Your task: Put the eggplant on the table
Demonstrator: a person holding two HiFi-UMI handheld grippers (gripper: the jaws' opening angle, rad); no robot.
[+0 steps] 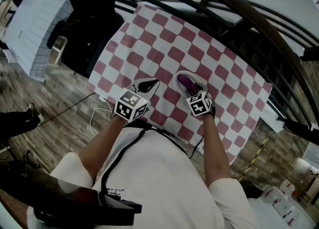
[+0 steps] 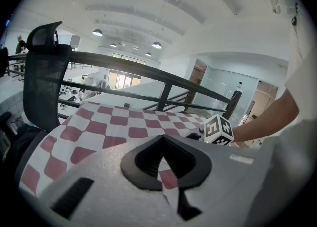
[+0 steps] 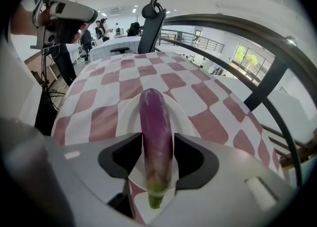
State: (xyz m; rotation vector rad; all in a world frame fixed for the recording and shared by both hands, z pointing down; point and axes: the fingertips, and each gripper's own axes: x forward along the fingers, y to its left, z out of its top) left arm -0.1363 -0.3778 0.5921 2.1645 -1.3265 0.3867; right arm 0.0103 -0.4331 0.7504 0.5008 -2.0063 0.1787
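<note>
The right gripper is clamping the eggplant near its green stem end, jaws closed snugly against it, holding it lengthwise over the plate on the checked table. Left of the plate, the left gripper is hovering with jaws together, gripping nothing

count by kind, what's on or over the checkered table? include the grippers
eggplant: 1
white plate: 1
grippers: 2 (left gripper, right gripper)
Total: 4
</note>
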